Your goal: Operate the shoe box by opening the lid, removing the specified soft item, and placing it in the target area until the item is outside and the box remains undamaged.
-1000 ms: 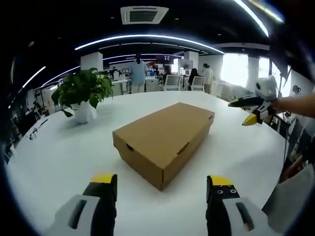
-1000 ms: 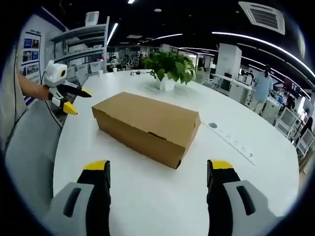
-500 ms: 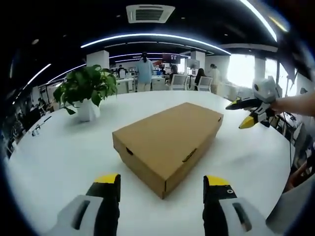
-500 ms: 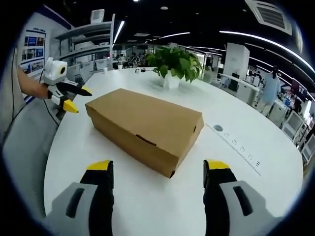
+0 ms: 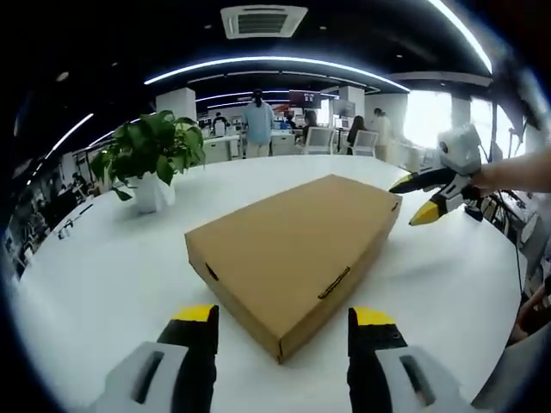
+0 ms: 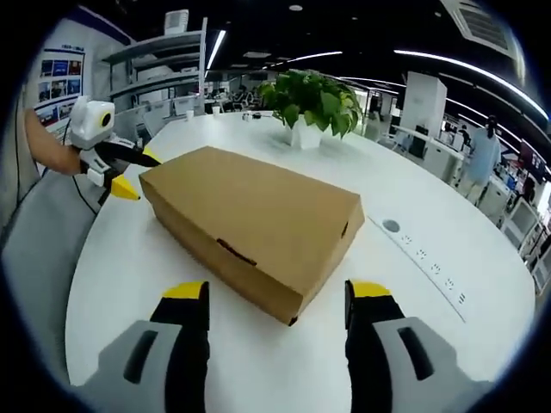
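A closed brown cardboard shoe box (image 5: 297,251) lies on the round white table (image 5: 103,275), its lid down. In the left gripper view my left gripper (image 5: 281,320) is open, its yellow-tipped jaws straddling the box's near corner from just in front. The right gripper (image 5: 428,196) enters from the right, open, close to the box's far end. In the right gripper view the box (image 6: 258,224) sits just ahead of my open right gripper (image 6: 280,297). The left gripper (image 6: 125,169) shows at the left, open, by the box's far corner. The box's contents are hidden.
A potted green plant (image 5: 151,155) in a white pot stands on the table beyond the box, seen also as the plant (image 6: 314,99). A power strip inset (image 6: 426,258) runs along the table. People and desks fill the office behind. A person's forearm (image 6: 47,151) holds the left gripper.
Both cameras have come closer to the box, which now looks larger in each view. The jaws stay open and the lid stays down.
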Action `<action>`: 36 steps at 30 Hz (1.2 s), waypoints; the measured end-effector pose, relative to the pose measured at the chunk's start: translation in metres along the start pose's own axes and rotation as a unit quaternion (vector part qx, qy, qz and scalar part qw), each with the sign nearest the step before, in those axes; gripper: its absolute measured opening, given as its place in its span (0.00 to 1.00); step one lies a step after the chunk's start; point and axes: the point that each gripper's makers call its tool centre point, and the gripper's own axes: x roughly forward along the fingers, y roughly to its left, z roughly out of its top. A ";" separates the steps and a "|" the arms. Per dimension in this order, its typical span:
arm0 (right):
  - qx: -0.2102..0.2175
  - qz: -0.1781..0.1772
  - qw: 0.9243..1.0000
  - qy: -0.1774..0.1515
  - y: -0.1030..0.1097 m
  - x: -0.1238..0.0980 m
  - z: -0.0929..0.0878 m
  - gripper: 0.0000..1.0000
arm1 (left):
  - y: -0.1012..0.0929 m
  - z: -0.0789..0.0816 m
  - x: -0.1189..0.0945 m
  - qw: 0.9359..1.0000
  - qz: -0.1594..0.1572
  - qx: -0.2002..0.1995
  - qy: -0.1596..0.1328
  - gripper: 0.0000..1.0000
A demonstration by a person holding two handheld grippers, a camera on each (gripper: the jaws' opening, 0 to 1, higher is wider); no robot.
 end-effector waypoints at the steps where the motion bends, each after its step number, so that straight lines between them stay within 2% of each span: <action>1: 0.001 0.001 1.000 0.000 0.000 0.001 0.000 0.57 | 0.000 0.000 0.001 1.000 0.002 0.001 0.001 0.60; 9: -0.013 0.009 1.000 0.009 -0.008 0.014 0.002 0.49 | 0.000 0.000 0.008 1.000 0.016 0.004 0.002 0.52; 13: -0.022 0.021 0.999 0.015 -0.005 0.018 0.003 0.50 | 0.001 -0.001 0.009 1.000 0.019 0.001 0.004 0.53; 17: -0.027 0.035 0.999 0.015 -0.001 0.018 0.003 0.46 | 0.000 -0.001 0.009 1.000 0.021 0.001 0.003 0.52; 36: 0.008 0.004 1.000 0.021 0.004 0.015 0.000 0.42 | 0.000 -0.003 0.007 1.000 0.023 -0.001 0.013 0.49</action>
